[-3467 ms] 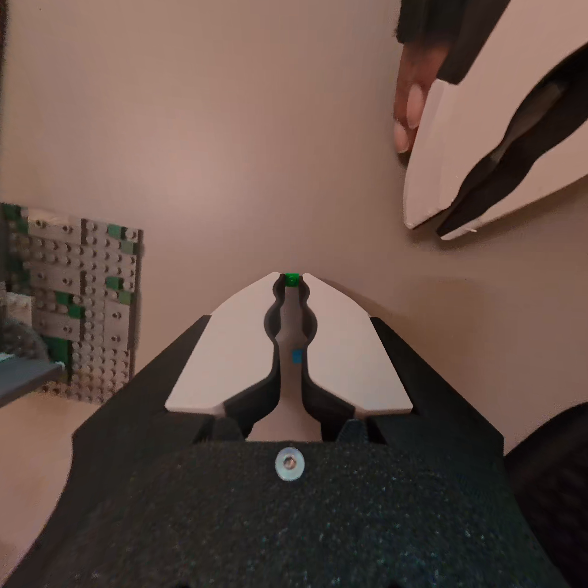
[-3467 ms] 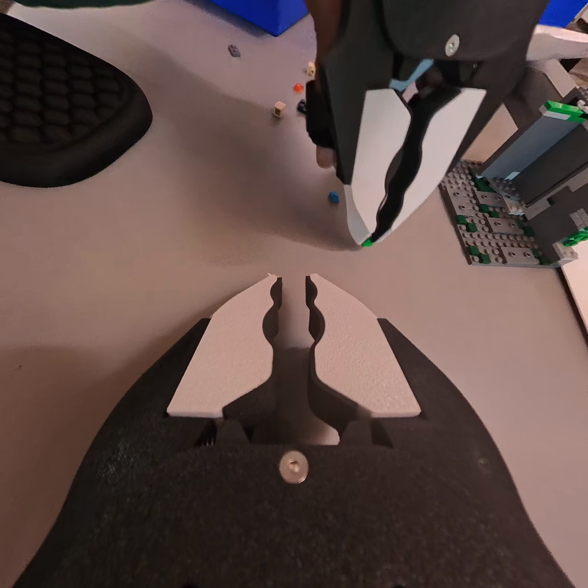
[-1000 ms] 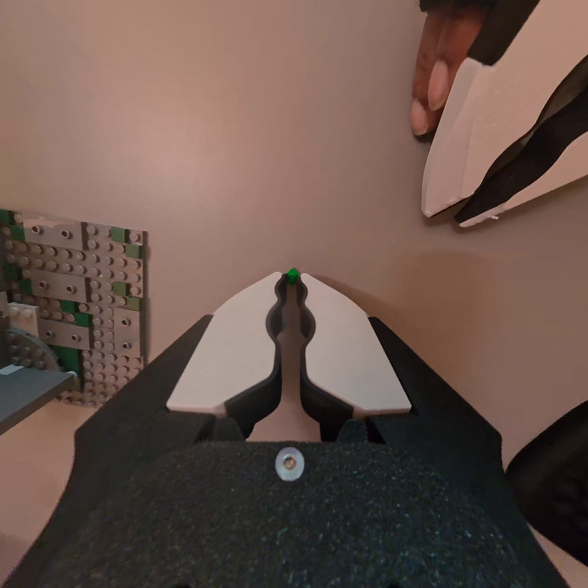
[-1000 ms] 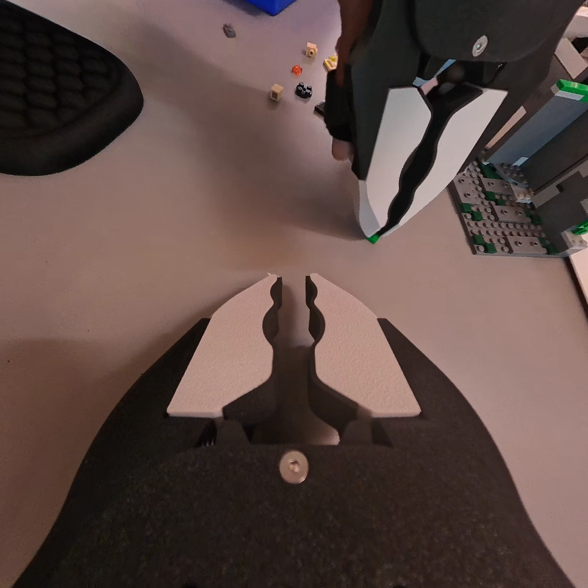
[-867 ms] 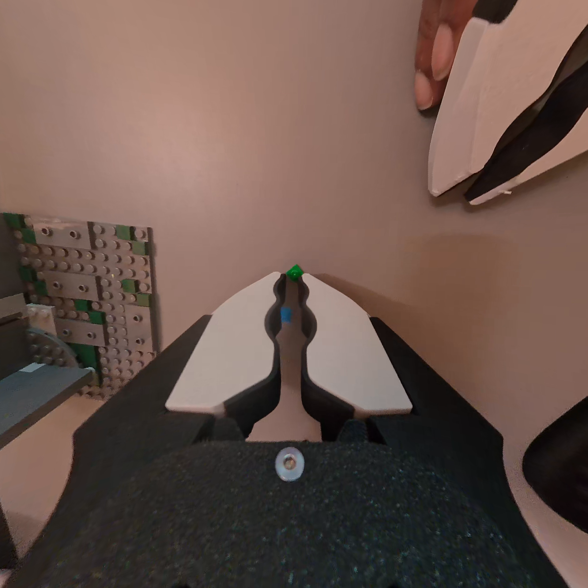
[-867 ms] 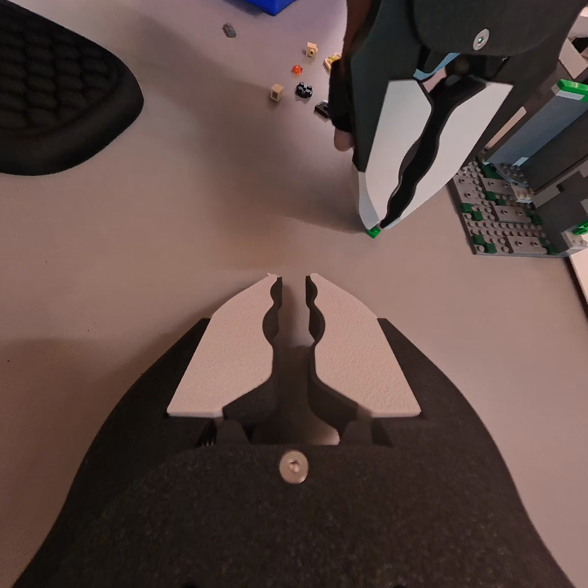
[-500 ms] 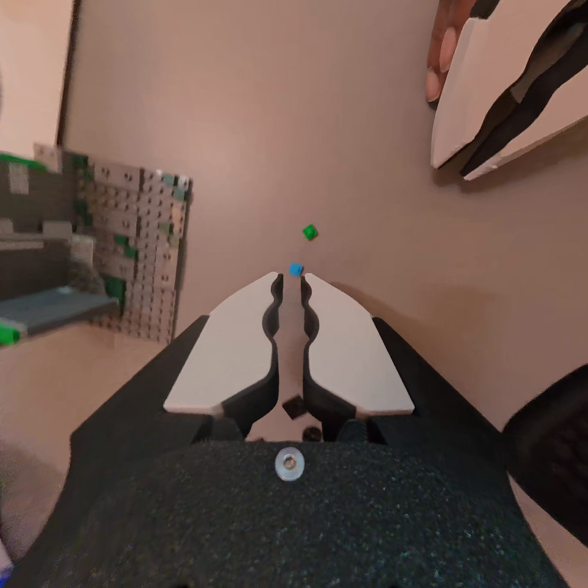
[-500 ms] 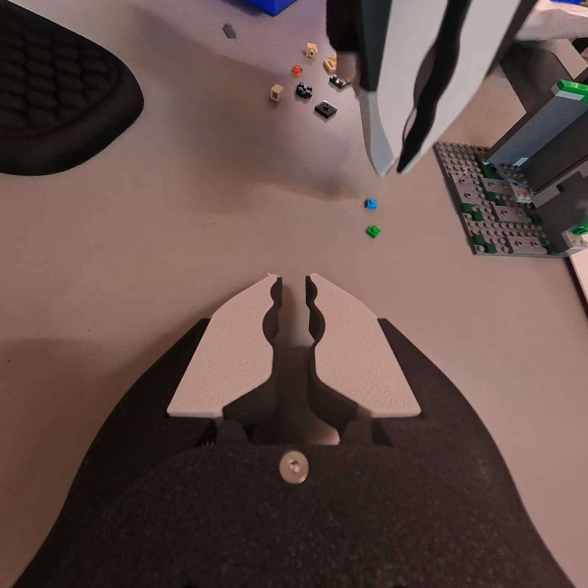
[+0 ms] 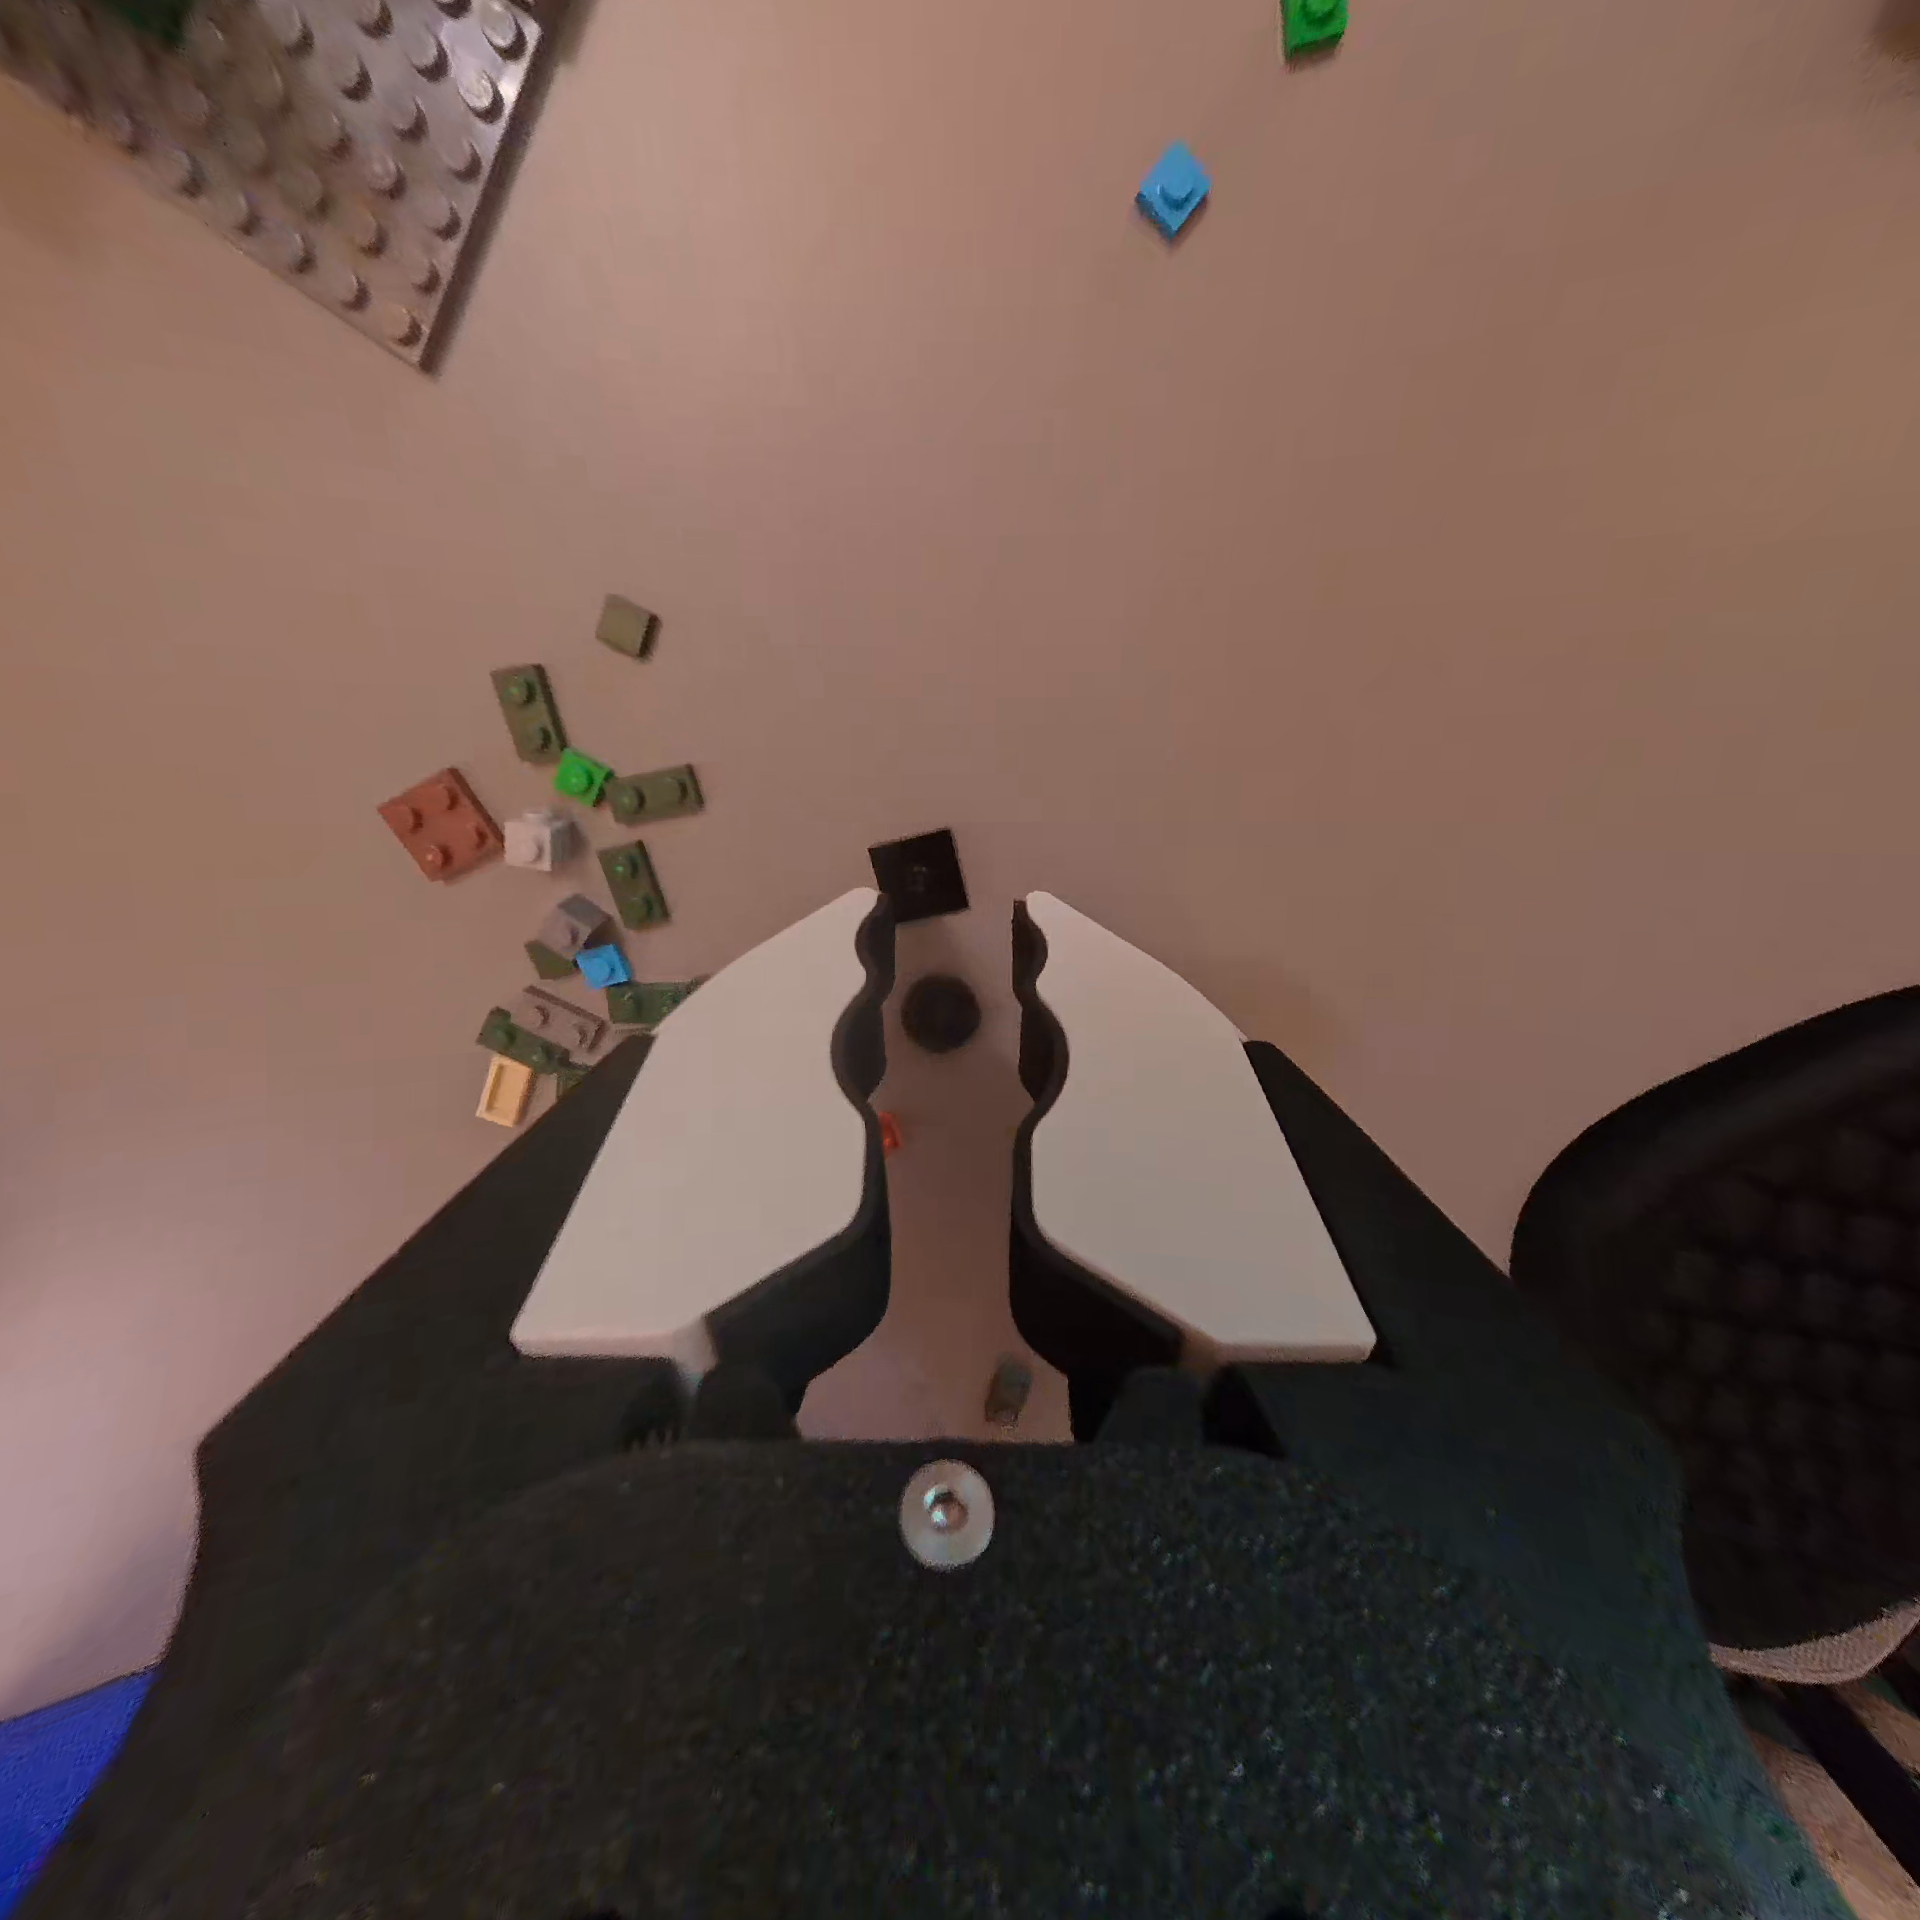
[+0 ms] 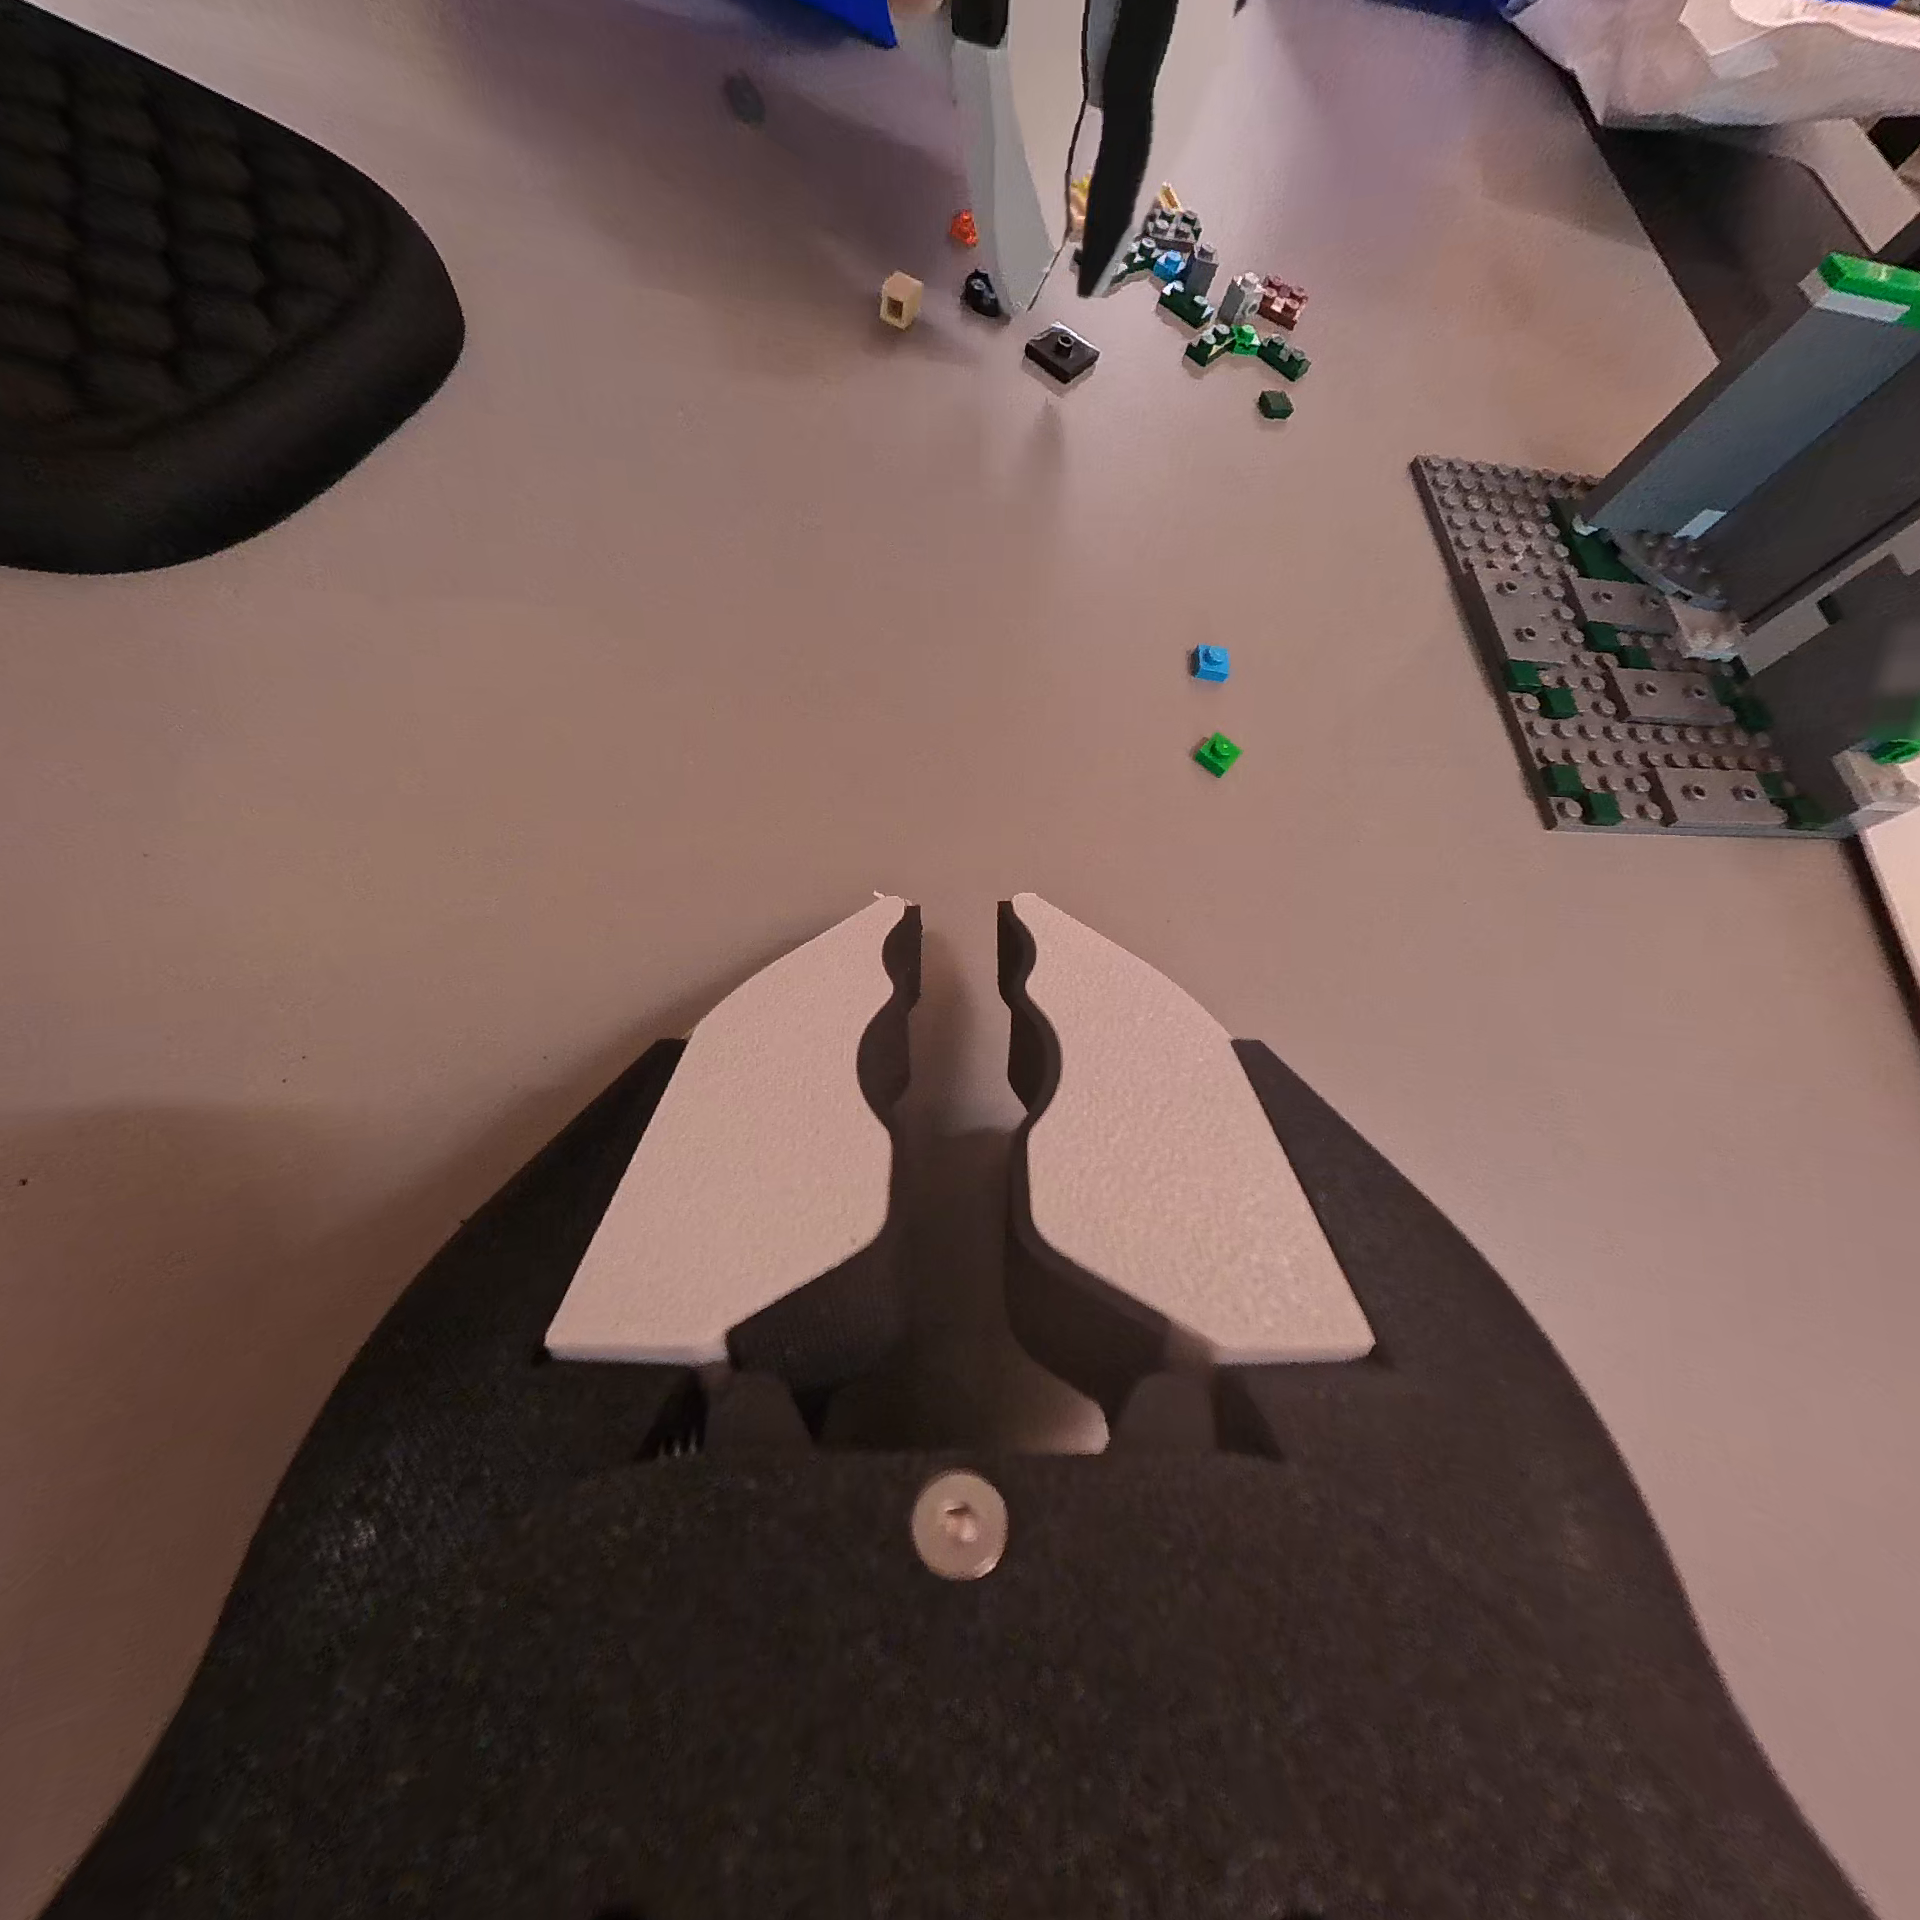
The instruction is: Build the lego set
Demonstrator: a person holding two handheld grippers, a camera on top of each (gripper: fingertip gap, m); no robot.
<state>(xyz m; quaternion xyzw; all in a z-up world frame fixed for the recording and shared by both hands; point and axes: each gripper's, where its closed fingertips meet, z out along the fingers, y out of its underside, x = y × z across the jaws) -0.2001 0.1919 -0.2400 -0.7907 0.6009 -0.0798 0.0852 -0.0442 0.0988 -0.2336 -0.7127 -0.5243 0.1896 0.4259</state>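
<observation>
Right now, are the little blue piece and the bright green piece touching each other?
Apart. The right wrist view shows bare table between the blue piece and the green piece.

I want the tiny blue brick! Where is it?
In the right wrist view, the tiny blue brick lies loose on the table, just beyond the green brick, left of the grey baseplate.

I count two single-stud plates lying apart from the rest on my table, one blue (image 10: 1209, 662) and one green (image 10: 1217, 753); one black square plate (image 10: 1061, 351); one tan brick (image 10: 900, 301); one grey baseplate (image 10: 1496, 540); two claws, mine.
</observation>
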